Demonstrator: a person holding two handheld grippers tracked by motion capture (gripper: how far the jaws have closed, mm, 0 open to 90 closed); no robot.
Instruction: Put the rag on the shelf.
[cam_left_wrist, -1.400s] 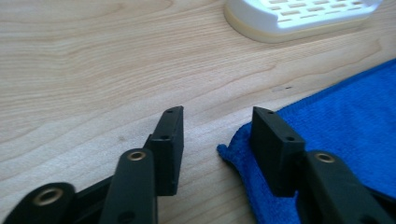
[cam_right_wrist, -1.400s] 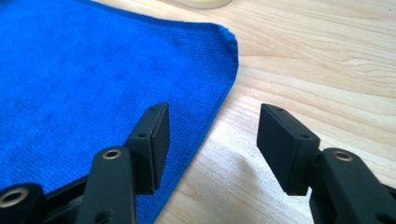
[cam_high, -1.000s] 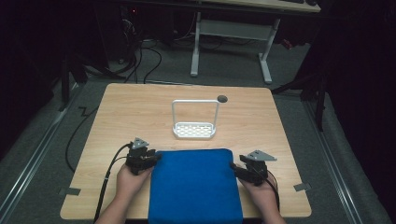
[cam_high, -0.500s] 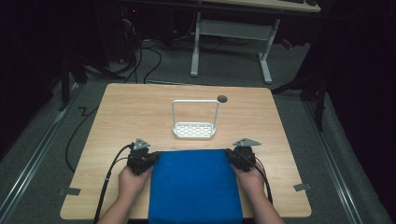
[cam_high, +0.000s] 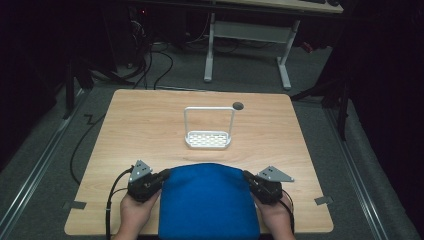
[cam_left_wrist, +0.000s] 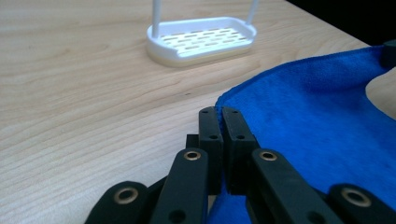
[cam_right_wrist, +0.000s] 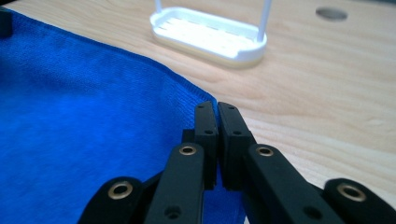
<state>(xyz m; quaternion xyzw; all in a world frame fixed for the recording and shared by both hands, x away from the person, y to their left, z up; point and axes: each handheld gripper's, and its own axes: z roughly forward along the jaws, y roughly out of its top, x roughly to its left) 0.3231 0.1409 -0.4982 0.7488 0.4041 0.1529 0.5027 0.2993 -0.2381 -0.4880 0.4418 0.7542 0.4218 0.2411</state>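
While the blue microfibre cloth (cam_high: 207, 202) lies spread at the near edge of the wooden table (cam_high: 150, 125), at about six o'clock from the table's middle, each of its far corners is pinched in a gripper. The left gripper (cam_high: 162, 176) has its jaws pressed together on the cloth's far left corner; in the left gripper view the two black jaws meet with the blue edge caught between them. The right gripper (cam_high: 248, 178) is clamped the same way on the far right corner, its jaws together over the hem in the right gripper view. Both pairs of jaws have just been closing, with the cloth between them. The cloth's far edge bows up between the two grips. A white plastic rack (cam_high: 208, 130) with a slotted base and tall wire handle stands at twelve o'clock from the cloth, well apart from it. A small round hole (cam_high: 238, 106) in the tabletop sits at one o'clock from the rack, just beside it.
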